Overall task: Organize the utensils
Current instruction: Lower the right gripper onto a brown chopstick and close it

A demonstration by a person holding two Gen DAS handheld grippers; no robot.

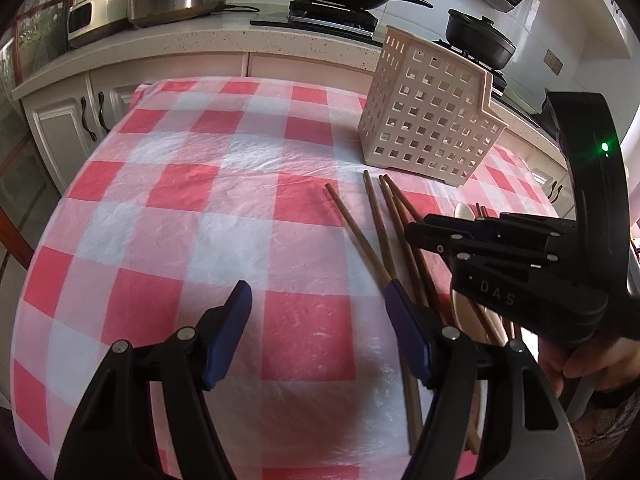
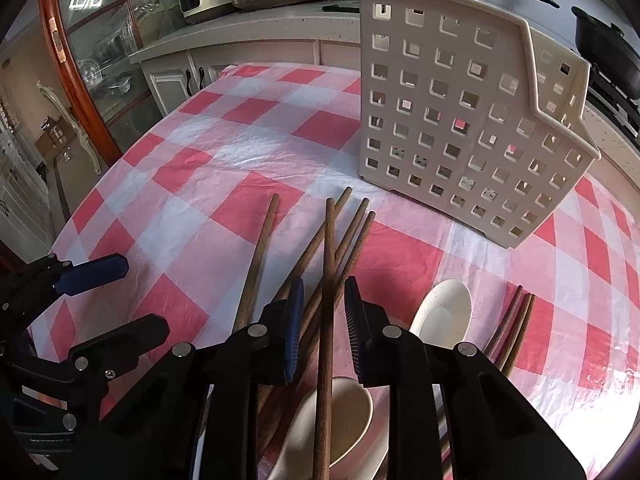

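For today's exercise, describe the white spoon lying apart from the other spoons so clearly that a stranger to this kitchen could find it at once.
Start at the red-and-white checked tablecloth and find the white perforated utensil holder standing on it. Nearer the camera, past the holder's base, lies a white ceramic spoon, just right of the right gripper. Unlike the spoons under the pile of brown chopsticks, nothing covers its bowl.

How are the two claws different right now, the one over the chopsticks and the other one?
The right claw is narrowed around one dark chopstick, though contact isn't clear; the left claw gapes wide with nothing between its fingers. The right sits over the utensil pile, the left over bare checked tablecloth. Both have black frames and blue pads.
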